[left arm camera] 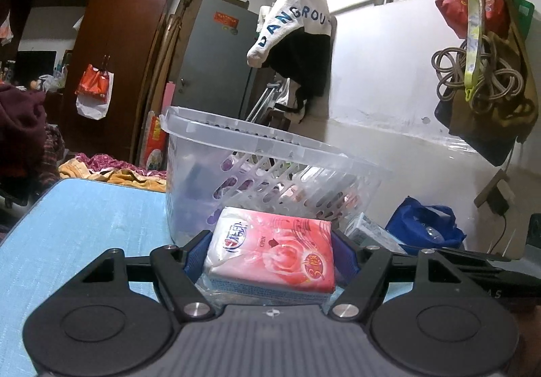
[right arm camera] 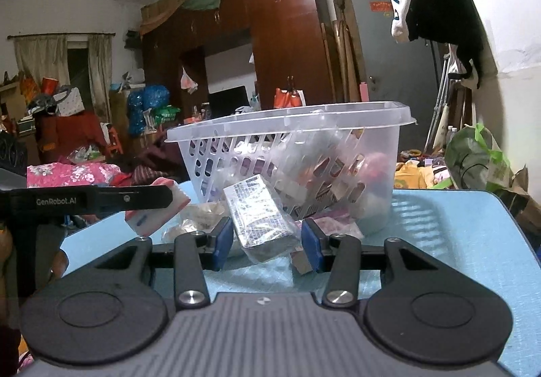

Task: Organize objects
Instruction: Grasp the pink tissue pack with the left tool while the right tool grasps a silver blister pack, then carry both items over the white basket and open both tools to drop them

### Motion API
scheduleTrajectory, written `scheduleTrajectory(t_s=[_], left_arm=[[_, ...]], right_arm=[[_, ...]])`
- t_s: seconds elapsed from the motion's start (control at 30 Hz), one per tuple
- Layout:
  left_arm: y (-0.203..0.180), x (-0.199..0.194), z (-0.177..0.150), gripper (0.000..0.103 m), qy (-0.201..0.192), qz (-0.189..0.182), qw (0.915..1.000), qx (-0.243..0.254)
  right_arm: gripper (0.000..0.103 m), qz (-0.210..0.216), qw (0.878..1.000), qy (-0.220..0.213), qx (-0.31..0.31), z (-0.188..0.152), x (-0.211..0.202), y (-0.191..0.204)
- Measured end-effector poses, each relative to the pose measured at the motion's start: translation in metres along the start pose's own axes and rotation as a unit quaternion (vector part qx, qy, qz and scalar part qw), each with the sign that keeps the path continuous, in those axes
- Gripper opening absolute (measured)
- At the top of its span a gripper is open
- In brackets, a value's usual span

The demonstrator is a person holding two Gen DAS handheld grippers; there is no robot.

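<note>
My left gripper [left arm camera: 270, 252] is shut on a pink tissue pack [left arm camera: 274, 255], held just in front of the clear plastic basket [left arm camera: 209, 154] on the blue table [left arm camera: 81, 218]. The basket holds several small items. In the right wrist view my right gripper [right arm camera: 267, 242] is open, its blue pads either side of a clear-wrapped printed box [right arm camera: 260, 221] lying on the table before the basket [right arm camera: 378, 140]. The left gripper [right arm camera: 135, 199] with the tissue pack [right arm camera: 152, 211] shows at the left there. Crumpled clear wrappers [right arm camera: 199, 215] lie beside the box.
The table's [right arm camera: 456, 242] right edge drops off to bags and clutter. A blue bag [left arm camera: 426, 225] sits past the table by the white wall. Hanging bags [left arm camera: 490, 90] and a draped garment [left arm camera: 294, 29] are above. Wardrobe and bed clutter lie behind.
</note>
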State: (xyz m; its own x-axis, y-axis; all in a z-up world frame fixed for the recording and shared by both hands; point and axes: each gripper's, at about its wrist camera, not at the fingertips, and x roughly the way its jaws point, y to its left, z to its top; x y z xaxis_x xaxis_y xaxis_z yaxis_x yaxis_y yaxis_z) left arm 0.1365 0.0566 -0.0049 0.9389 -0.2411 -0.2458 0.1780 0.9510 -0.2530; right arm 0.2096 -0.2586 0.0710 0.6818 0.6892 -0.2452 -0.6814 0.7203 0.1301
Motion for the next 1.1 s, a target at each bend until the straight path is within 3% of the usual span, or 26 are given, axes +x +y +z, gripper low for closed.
scheduleTrajectory(t_s=[0.67,0.77,0.83,0.9,1.0,1.1], left_arm=[[0.001,-0.004,-0.003,0.077,-0.003,-0.004,1.0000,0.001],[0.007,-0.016,-0.001,0.077,-0.012,-0.037,0.9984,-0.042],[0.000,-0.028,0.015,0.077,-0.034,-0.067,0.9963,-0.043],[-0.013,-0.032,0.047,0.077,-0.057,-0.065,0.9960,-0.024],[-0.025,-0.008,0.102,0.077,-0.050,-0.039,0.9980,-0.006],[-0.017,0.037,0.137,0.077,-0.003,-0.012,0.9997,-0.023]], right_arm=[[0.048,-0.013,1.000,-0.022,-0.011,-0.005,-0.008,0.004],[0.048,-0.002,0.999,-0.035,0.007,0.002,-0.022,0.004],[0.048,0.019,0.997,-0.071,0.020,0.022,-0.039,0.006],[0.048,0.003,0.996,-0.089,-0.008,0.056,-0.042,0.013],[0.048,-0.031,0.997,-0.063,-0.044,0.112,-0.011,0.012],[0.051,-0.052,0.998,-0.006,-0.044,0.143,0.039,-0.003]])
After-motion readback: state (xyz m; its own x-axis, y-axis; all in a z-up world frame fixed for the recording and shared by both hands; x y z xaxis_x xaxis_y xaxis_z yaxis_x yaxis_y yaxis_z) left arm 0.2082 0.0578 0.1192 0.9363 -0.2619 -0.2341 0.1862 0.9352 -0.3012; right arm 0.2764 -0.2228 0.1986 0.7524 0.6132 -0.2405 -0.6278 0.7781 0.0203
